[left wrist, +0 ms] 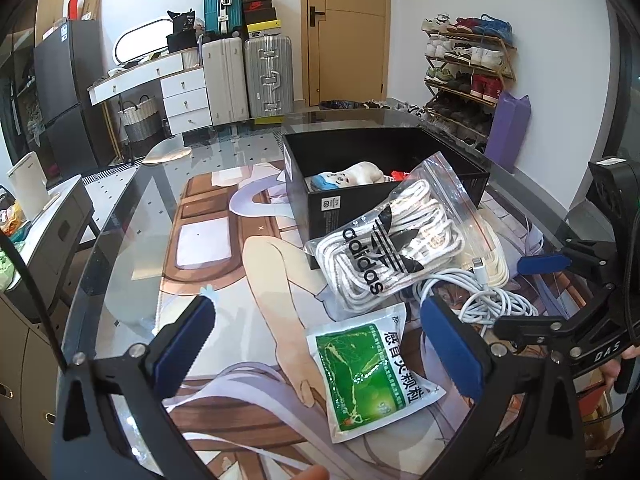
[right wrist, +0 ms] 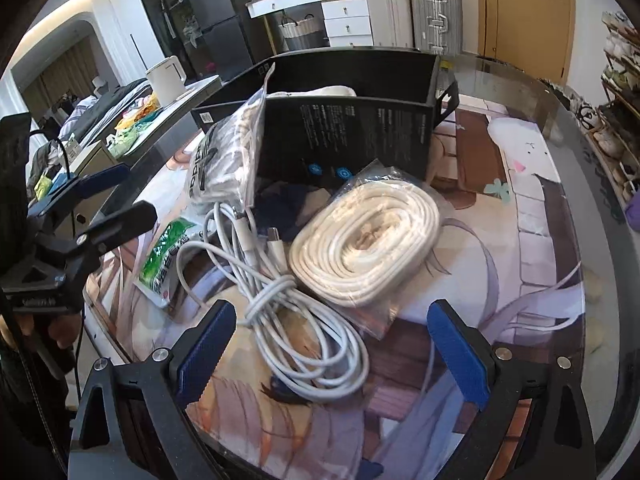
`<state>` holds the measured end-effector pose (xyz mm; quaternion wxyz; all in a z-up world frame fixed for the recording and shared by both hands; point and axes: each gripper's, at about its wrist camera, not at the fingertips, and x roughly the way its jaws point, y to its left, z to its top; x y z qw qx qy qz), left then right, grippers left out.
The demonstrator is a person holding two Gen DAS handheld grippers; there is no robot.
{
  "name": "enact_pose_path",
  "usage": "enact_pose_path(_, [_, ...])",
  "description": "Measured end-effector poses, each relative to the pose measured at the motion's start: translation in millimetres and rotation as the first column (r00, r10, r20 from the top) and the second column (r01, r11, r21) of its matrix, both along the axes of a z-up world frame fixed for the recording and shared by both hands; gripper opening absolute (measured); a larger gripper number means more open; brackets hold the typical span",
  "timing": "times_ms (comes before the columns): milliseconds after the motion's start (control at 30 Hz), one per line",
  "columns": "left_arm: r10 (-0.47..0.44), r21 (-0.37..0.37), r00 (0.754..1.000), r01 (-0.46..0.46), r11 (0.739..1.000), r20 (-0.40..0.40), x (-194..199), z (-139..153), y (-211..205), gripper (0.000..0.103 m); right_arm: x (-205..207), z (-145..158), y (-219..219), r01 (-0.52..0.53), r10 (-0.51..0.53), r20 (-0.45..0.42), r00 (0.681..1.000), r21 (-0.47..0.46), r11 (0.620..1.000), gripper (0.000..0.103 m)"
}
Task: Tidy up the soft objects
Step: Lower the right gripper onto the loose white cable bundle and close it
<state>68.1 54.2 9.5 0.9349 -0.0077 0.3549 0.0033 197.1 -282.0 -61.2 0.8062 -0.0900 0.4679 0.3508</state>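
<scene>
An open black shoebox (left wrist: 340, 210) stands on the glass table (left wrist: 132, 208), and a white soft toy (left wrist: 356, 174) lies inside it. A zip bag of white Adidas laces (left wrist: 388, 248) leans on the box's near corner. My left gripper (left wrist: 320, 344) is open just above the table, and a green sachet (left wrist: 368, 372) lies between its blue pads. My right gripper (right wrist: 334, 352) is also open, over a coiled white charging cable (right wrist: 296, 312). A clear bag of cream laces (right wrist: 364, 248) lies just beyond the cable, beside the box (right wrist: 360, 128).
A printed mat (left wrist: 248, 280) under the glass covers most of the table. Suitcases (left wrist: 268, 76), white drawers (left wrist: 184, 96) and a wooden door (left wrist: 348, 32) line the far wall. A shoe rack (left wrist: 468, 68) stands at the right. A side cabinet (left wrist: 52, 220) sits left of the table.
</scene>
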Motion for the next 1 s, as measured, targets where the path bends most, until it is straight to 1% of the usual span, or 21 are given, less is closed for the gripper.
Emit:
enact_pose_path(267, [0.007,-0.004,1.0,-0.007,1.0,0.001,-0.8,2.0,5.3,0.103,9.5,-0.4,-22.5,0.002,-0.002,-0.032,0.999,-0.019,1.0,0.098])
enact_pose_path(433, [0.002,-0.004,1.0,-0.002,1.0,-0.012,1.5,1.3,6.1,0.103,9.6,2.0,-30.4,0.005,-0.006,-0.021,1.0,-0.041,0.999,0.098])
enact_pose_path(567, [-0.015,0.003,0.999,0.015,1.0,-0.029,2.2,-1.9,2.7,0.103,7.4,3.5,-29.6,0.009,-0.01,-0.021,1.0,-0.035,0.999,0.098])
enact_pose_path(667, [-0.037,0.008,0.998,0.038,0.999,-0.044,2.1,-4.2,-1.6,0.103,5.3,2.2,-25.4,-0.011,0.01,-0.035,0.999,-0.014,1.0,0.098])
enact_pose_path(767, [-0.07,0.015,0.995,0.071,0.997,-0.07,2.2,-7.8,-7.5,0.103,1.2,0.7,-17.9,-0.036,0.035,-0.034,0.999,-0.018,0.999,0.098])
enact_pose_path(867, [-0.097,0.029,0.991,0.1,0.995,-0.095,2.1,-12.5,-13.4,0.103,-5.0,1.5,-11.1,-0.08,0.08,-0.048,0.996,0.008,0.997,0.098])
enact_pose_path(1000, [-0.124,0.036,0.984,0.129,0.991,-0.131,2.3,-18.1,-19.3,0.103,-14.4,1.8,-3.3,-0.131,0.131,-0.052,0.99,0.008,0.991,0.098])
